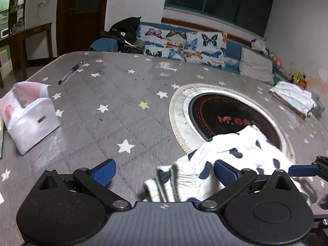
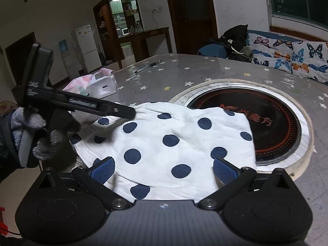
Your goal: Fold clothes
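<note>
Both tongs are released. The left tongs (image 1: pixel 164 173) and right tongs (image 2: pixel 164 169) hover over the polka-dot garment (image 2: pixel 174 141), centre frame, on the starred surface (image 1: pixel 102 94)

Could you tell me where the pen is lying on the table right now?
The pen lies on the far left of the star-patterned table cover in both views, beyond the white box.

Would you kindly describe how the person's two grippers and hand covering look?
Both the left gripper and right gripper share a grey ribbed body, black linkage arms with round pivots, and blue textured pads. The gloved hand wears a grey speckled knit glove.
</note>
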`<state>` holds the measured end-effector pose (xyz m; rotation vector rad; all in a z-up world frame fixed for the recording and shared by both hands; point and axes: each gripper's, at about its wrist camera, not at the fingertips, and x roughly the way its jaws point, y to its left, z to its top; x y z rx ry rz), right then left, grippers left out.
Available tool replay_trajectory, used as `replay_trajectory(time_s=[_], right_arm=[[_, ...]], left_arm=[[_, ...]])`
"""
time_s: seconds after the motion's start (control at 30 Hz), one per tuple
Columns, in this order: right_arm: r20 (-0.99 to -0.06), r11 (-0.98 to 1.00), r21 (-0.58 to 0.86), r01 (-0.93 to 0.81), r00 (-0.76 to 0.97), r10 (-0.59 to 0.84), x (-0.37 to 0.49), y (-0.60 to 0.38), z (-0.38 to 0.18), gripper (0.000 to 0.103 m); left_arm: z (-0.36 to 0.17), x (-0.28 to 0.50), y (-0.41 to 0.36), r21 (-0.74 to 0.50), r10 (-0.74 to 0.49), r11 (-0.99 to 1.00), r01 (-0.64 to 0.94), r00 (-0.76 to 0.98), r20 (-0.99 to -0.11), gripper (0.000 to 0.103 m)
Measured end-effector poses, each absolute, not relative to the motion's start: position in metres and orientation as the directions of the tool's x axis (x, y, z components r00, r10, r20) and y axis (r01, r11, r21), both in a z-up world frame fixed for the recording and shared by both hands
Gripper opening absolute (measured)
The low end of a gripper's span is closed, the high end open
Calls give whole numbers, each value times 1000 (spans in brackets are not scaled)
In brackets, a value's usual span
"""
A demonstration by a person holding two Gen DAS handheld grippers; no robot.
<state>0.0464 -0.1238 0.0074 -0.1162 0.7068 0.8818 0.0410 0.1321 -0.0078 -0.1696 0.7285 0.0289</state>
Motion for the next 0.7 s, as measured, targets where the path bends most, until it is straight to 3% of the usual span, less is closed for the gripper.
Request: replay_trajectory(time_s=[0.33,0.7], right_arm=[[-623,646,214,-733,406,668,50,-128,1,103],[-605,627,242,-741,390,694,49,-128,0,103]], left_arm=[[4,47,126,-124,-24,989,-80,745,-667,103],[9,98,53,-7,-111,989,150,702,-703,103]])
